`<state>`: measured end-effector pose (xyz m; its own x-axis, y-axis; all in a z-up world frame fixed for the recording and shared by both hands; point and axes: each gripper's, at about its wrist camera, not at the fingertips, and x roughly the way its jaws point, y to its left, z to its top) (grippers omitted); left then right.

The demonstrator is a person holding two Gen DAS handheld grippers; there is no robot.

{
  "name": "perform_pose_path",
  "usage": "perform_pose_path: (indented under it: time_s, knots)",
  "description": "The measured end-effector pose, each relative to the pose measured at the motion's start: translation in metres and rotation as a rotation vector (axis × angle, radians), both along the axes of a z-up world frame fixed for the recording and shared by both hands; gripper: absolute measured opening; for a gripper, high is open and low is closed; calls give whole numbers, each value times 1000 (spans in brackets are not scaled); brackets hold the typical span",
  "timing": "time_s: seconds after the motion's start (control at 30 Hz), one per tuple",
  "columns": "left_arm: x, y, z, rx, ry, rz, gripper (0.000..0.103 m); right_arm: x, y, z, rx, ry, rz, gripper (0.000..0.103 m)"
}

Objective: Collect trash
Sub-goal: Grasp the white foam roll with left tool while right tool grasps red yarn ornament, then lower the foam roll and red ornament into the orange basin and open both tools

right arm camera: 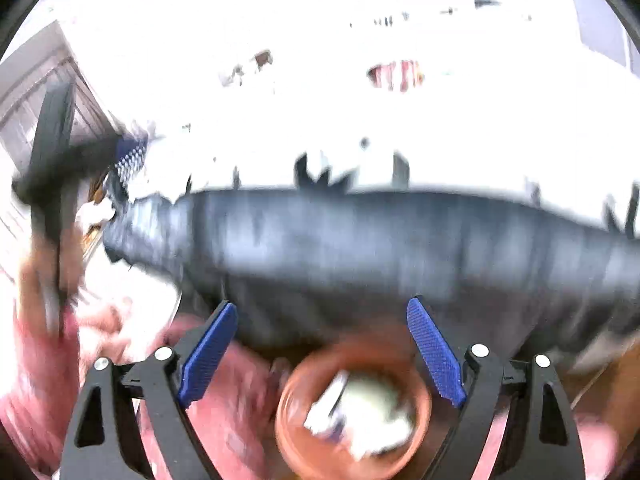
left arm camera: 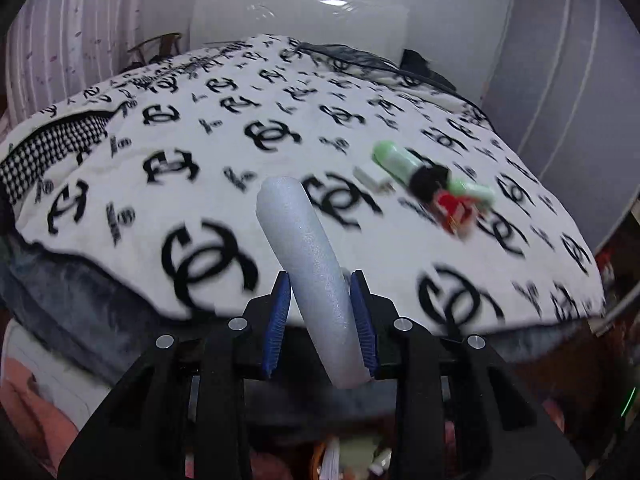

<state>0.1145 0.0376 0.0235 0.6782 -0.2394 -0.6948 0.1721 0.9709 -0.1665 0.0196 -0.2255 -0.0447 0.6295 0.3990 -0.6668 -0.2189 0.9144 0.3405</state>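
Note:
My left gripper (left arm camera: 320,280) is shut on a long white foam piece (left arm camera: 308,264) and holds it in front of the bed's near edge. On the bed's black-and-white logo blanket (left arm camera: 224,148), to the right, lie a green tube (left arm camera: 394,160), a small white box (left arm camera: 370,176) and a red and black wrapper (left arm camera: 450,204). My right gripper (right arm camera: 322,308) is open and empty, above a round orange bin (right arm camera: 354,412) that holds white and pale trash. The right wrist view is blurred.
A grey blanket edge (right arm camera: 360,248) hangs over the bed's side in front of the right gripper. Pink fabric (right arm camera: 224,412) lies left of the bin. A dark chair (left arm camera: 160,44) stands beyond the bed's far left. A grey wardrobe (left arm camera: 560,92) stands at the right.

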Motion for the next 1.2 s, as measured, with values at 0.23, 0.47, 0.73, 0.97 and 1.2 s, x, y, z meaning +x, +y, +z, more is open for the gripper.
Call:
perform_pose_path:
  time_s: [0.23, 0.47, 0.73, 0.97, 1.2]
  knots:
    - [-32, 3, -24, -12, 32, -33, 31, 146, 9, 47, -237, -102, -151, 89]
    - [-34, 9, -43, -47, 81, -36, 31, 260, 4, 4, -343, 115, -287, 62]
    - [-36, 5, -52, -57, 107, -57, 31, 231, -6, 18, -297, 64, -257, 29]
    - [-51, -16, -54, -44, 105, -112, 31, 116, 1, 66, -247, -91, -127, 29]
    - [-84, -44, -93, 3, 186, -207, 31, 1, 14, 38, -241, -84, -4, 29]
